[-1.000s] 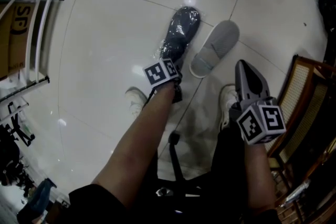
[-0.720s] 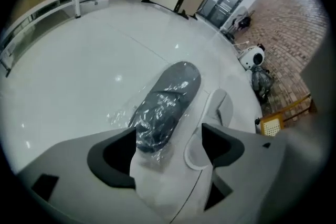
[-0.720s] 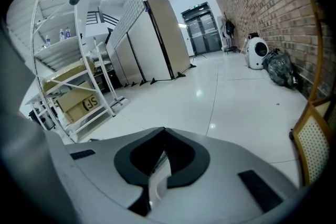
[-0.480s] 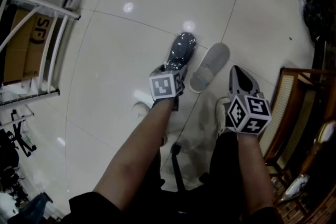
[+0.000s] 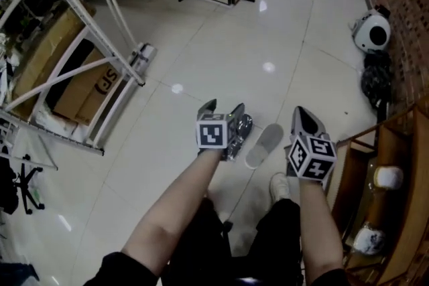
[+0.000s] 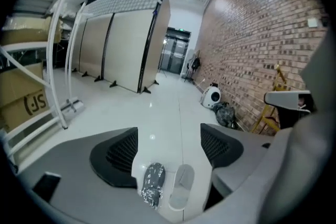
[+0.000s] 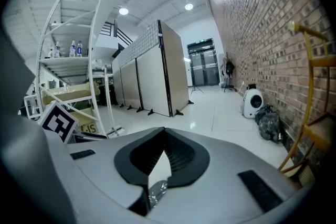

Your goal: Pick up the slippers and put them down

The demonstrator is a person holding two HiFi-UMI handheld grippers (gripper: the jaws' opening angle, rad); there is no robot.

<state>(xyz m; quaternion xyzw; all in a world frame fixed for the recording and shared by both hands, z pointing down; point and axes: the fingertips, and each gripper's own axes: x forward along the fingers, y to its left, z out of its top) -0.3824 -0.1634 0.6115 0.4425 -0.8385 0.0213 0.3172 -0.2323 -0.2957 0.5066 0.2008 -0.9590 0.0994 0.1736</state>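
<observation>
A glossy white tiled floor (image 5: 201,57) is seen, bounded on one side by a brick wall (image 6: 252,44). Beige partition panels (image 6: 126,39) are stood far beyond the dark slipper (image 5: 238,133), which is wrapped in crinkled clear plastic and lies flat on the tiles. The grey slipper (image 5: 264,145) is laid just beside the dark slipper on its right, roughly parallel to it; whether the two touch cannot be told. A white metal rack (image 5: 80,70) with cardboard boxes (image 5: 100,85) is set well to the left of the dark slipper. A round white device (image 5: 371,31) and a black bag (image 5: 375,80) are placed well to its right by the wall, and wooden furniture (image 5: 347,177) is found nearer on that same side. The left gripper (image 5: 223,107) is held above the dark slipper with its fingers spread wide and nothing touched; both slippers are seen on the floor through the gap. The right gripper (image 5: 305,118) is held to the right of the dark slipper, past the grey one, with its fingers brought together at the tips and nothing clamped.
</observation>
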